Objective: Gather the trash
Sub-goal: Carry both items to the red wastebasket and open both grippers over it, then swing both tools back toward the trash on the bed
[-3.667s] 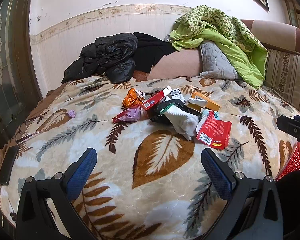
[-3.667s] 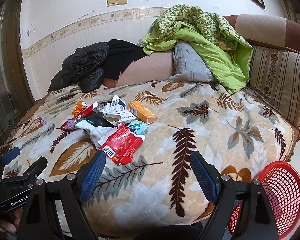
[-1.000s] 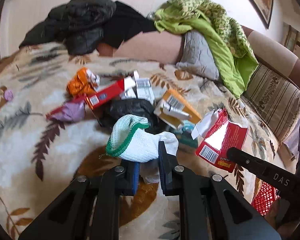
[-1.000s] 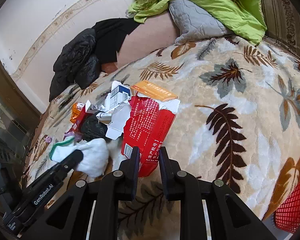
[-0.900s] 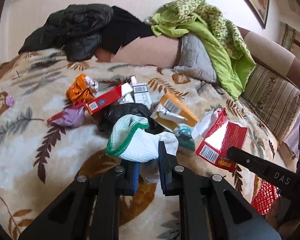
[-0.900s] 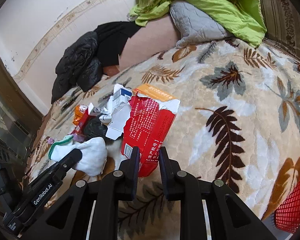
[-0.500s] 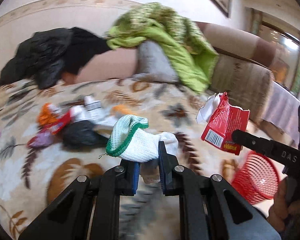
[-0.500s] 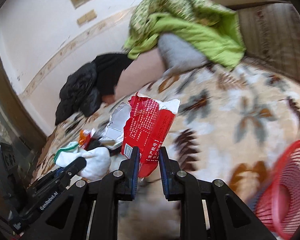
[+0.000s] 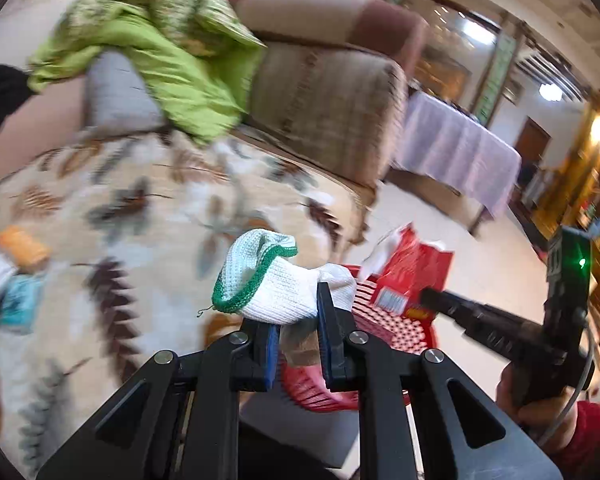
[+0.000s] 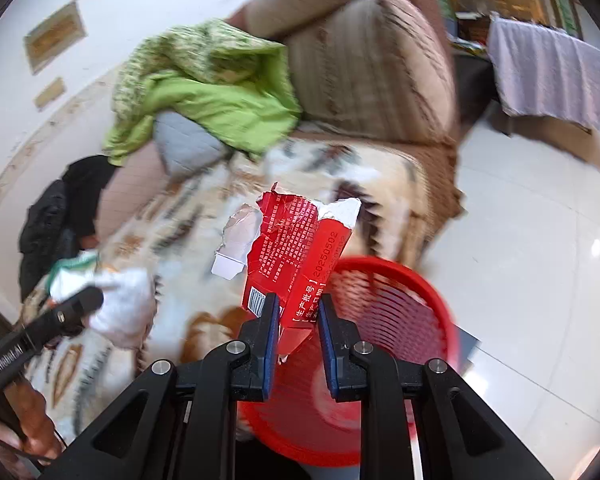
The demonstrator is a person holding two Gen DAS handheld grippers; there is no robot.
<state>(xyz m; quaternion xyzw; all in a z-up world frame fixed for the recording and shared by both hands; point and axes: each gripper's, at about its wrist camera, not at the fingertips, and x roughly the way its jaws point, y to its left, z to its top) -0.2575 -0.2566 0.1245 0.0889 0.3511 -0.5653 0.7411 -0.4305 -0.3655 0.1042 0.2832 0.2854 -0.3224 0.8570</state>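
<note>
White glove [image 9: 284, 288] pinched in left tongs [image 9: 298, 344], red packet [image 10: 300, 256] in right tongs [image 10: 298, 344].

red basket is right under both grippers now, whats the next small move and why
Probably open the jaws over the red basket. The right gripper is shut on the torn red box, the left gripper on the white glove, both near its rim.

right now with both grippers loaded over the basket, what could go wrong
The red basket stands on the floor close against the bed edge, so a release off centre could drop trash beside it. The torn red packet is light and held only by its lower end in the right gripper; it may flutter wide. The knit glove could snag on the left gripper.
</note>
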